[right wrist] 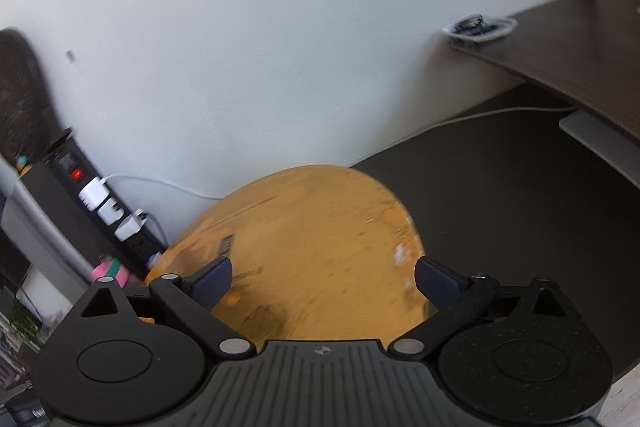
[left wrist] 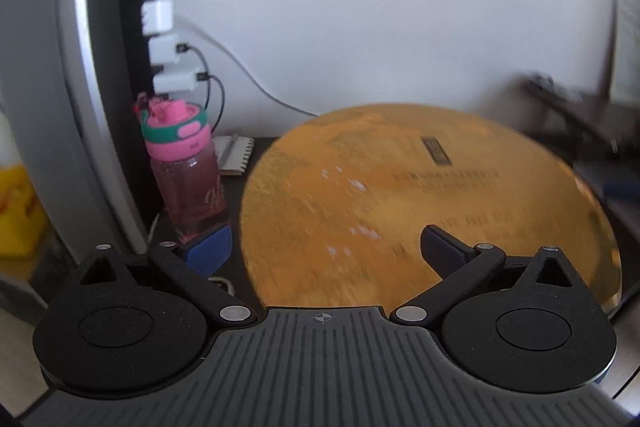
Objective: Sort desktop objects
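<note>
Sorting looks unfinished: orange book (left wrist: 420, 203) lies flat mid-desk, pink bottle (left wrist: 188, 171) far left by monitor; left gripper (left wrist: 324, 247) & right gripper (right wrist: 323, 281) both spread wide, empty.

Matt orange book cover (left wrist: 400, 195), translucent plastic bottle (left wrist: 188, 183)

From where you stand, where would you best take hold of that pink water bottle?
Probably the pink water bottle by its straight clear body below the lid, coming level from its open right side: it stands upright, and a grey monitor crowds its left.

orange book (left wrist: 400, 195), flat on dark desk (right wrist: 500, 195)
</note>
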A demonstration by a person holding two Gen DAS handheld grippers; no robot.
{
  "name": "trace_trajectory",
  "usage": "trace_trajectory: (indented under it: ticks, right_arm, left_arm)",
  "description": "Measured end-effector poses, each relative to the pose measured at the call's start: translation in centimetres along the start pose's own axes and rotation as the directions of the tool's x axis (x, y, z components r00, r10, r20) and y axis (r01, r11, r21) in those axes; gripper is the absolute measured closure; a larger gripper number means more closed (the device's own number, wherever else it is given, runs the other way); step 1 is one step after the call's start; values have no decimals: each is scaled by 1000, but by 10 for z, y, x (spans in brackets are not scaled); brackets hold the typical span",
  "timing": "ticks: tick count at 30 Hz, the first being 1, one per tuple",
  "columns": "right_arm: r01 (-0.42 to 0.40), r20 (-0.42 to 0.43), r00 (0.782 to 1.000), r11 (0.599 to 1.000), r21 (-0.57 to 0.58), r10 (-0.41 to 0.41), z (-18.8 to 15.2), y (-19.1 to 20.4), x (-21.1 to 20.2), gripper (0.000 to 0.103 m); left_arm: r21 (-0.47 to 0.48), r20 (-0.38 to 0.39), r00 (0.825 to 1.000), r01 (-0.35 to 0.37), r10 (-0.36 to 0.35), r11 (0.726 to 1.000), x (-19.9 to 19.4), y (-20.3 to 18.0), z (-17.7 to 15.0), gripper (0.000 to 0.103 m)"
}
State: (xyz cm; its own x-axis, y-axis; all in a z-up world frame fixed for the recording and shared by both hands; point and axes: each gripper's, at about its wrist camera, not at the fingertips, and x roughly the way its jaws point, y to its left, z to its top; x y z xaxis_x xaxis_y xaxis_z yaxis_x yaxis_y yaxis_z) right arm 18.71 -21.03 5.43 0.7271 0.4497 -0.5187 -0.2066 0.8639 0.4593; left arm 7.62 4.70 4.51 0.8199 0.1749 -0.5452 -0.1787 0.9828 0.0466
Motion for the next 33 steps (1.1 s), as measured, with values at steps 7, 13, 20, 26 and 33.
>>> trace_trajectory:
  ticks: [7, 13, 20, 26, 33]
  right_arm:
    - [28, 14, 1000, 993, -113, -27, -48, 40, -46, 2]
    - [85, 16, 996, 986, -146, -83, -69, 49, -61, 2]
    - [110, 15, 994, 981, -158, -109, -73, 61, -62, 2]
    - [111, 10, 994, 978, -176, -111, -76, 69, -60, 2]
    - [113, 3, 993, 979, -172, -115, -75, 65, -54, 2]
  left_arm:
    - [156, -50, 988, 154, -148, 976, -37, -46, -41, 0]
    - [148, -78, 987, 154, -144, 977, -41, -42, -50, 0]
    - [137, -81, 985, 165, -155, 977, -45, -34, -51, 0]
    - [138, -87, 984, 166, -155, 976, -43, -34, -52, 0]
    - [135, -91, 985, 160, -148, 978, -34, -33, -48, 0]
